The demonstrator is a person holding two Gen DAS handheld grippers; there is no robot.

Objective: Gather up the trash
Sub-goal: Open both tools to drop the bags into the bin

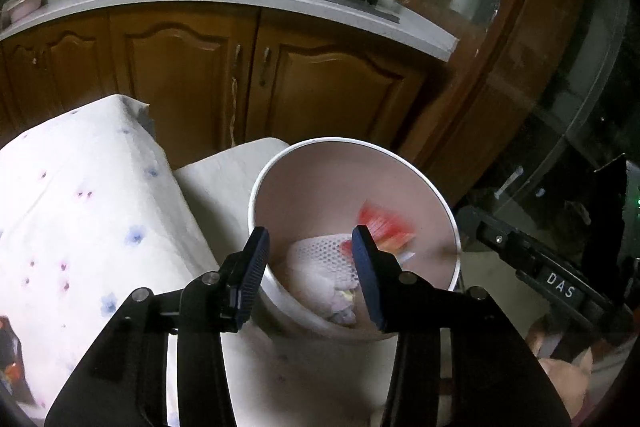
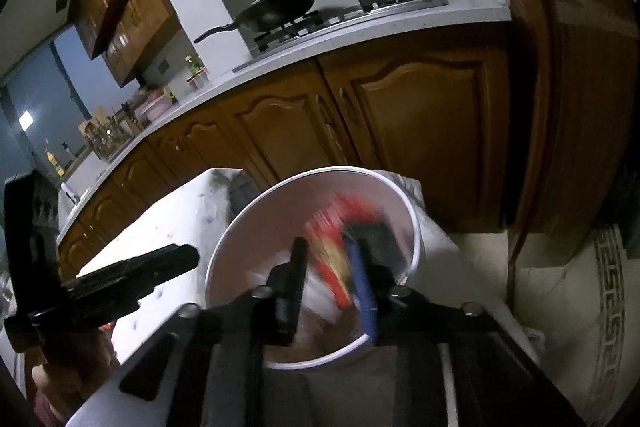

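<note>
Left gripper [image 1: 310, 241] spread wide, empty, its fingers straddling the near-left rim of the white bin [image 1: 456, 227]; one finger outside the wall, one inside. Right gripper [image 2: 329, 257] over the bin [image 2: 416, 227] mouth, fingers narrowed; red-yellow wrapper [image 2: 334, 259] sits blurred between them, contact not resolvable, so grip state cannot be told. In the bin: the red wrapper [image 1: 384, 225] against the far wall and white foam mesh [image 1: 320, 263] at the bottom. Floral cloth-covered table [image 1: 80, 195] just left of the bin. Brown cabinets [image 1: 192, 75] close behind; bare floor [image 2: 560, 291] to the right.
</note>
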